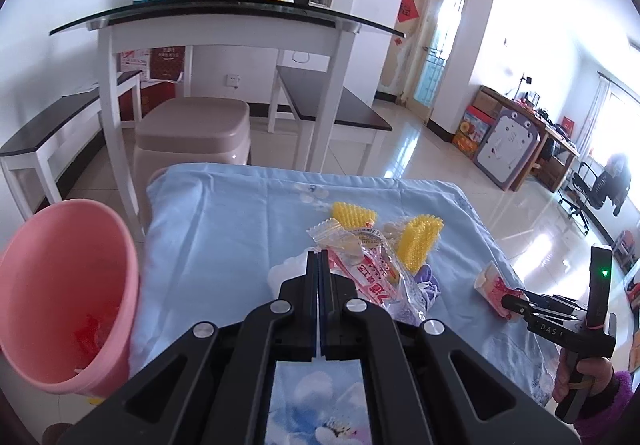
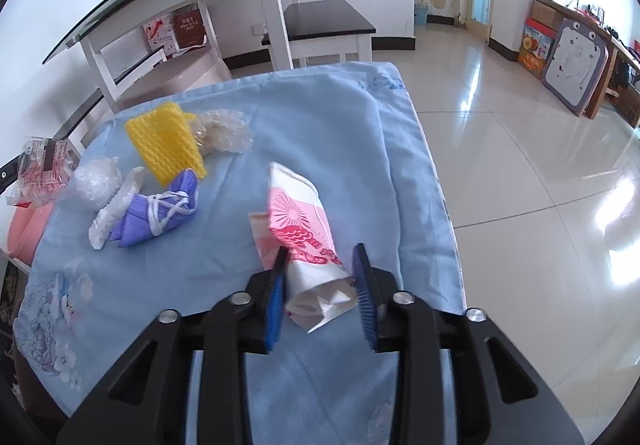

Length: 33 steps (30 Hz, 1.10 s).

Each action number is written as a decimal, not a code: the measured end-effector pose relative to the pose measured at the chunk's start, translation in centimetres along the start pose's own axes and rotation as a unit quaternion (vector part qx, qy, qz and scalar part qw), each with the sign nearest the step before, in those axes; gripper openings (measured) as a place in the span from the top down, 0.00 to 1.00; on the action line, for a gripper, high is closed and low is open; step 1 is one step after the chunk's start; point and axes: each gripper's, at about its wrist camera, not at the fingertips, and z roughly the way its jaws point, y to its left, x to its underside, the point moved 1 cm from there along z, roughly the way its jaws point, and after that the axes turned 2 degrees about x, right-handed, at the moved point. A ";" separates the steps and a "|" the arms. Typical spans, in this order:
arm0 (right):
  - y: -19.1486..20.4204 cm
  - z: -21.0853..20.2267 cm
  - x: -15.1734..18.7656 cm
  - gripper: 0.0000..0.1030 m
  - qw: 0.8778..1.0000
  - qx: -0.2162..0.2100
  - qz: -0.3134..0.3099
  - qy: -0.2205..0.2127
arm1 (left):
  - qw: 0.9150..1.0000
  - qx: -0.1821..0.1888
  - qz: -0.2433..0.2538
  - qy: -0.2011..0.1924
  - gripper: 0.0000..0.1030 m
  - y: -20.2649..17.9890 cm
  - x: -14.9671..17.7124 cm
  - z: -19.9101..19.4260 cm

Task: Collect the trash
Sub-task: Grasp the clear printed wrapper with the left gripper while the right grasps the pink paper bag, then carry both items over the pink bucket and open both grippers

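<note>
**Left claw clamped on wrapper; right claw straddling paper cup**

We are finding the left gripper (image 1: 319, 259) fully closed, its jaws pinching a clear snack wrapper (image 1: 370, 273) with red print, lifted above the blue cloth (image 1: 224, 229). The pink bin (image 1: 68, 285) is sitting just left of the cloth.

We are seeing the right gripper (image 2: 320, 265) partly open, its blue pads (image 2: 275, 305) flanking a crumpled pink-and-white paper cup (image 2: 304, 241) lying on the cloth; contact on the right pad is hard to judge. A yellow foam net (image 2: 166, 143), a purple mask (image 2: 160, 213) and clear plastic (image 2: 224, 131) are lying well apart from it. The bin's contents are blurring into red.
</note>
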 end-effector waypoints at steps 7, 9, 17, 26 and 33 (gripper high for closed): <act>2.2 -2.6 -0.2 0.69 0.999 -0.023 -0.008 -0.033 | 1.000 -0.009 -0.005 -0.009 1.00 0.7 0.5 -1.4; 3.1 -3.3 -0.4 0.69 0.998 -0.033 -0.012 -0.044 | 1.000 -0.012 -0.005 -0.012 1.00 0.8 0.6 -1.9; 8.9 -6.3 -1.9 0.69 0.990 -0.099 -0.058 -0.085 | 0.999 -0.033 -0.014 -0.035 1.00 2.1 0.8 -4.7; 16.1 -7.3 -3.5 0.69 0.975 -0.171 -0.101 -0.098 | 0.996 -0.059 -0.024 -0.059 1.00 3.8 1.3 -7.6; 21.6 -7.6 -5.0 0.69 0.963 -0.218 -0.118 -0.104 | 0.992 -0.092 -0.045 -0.080 1.00 6.8 1.9 -10.3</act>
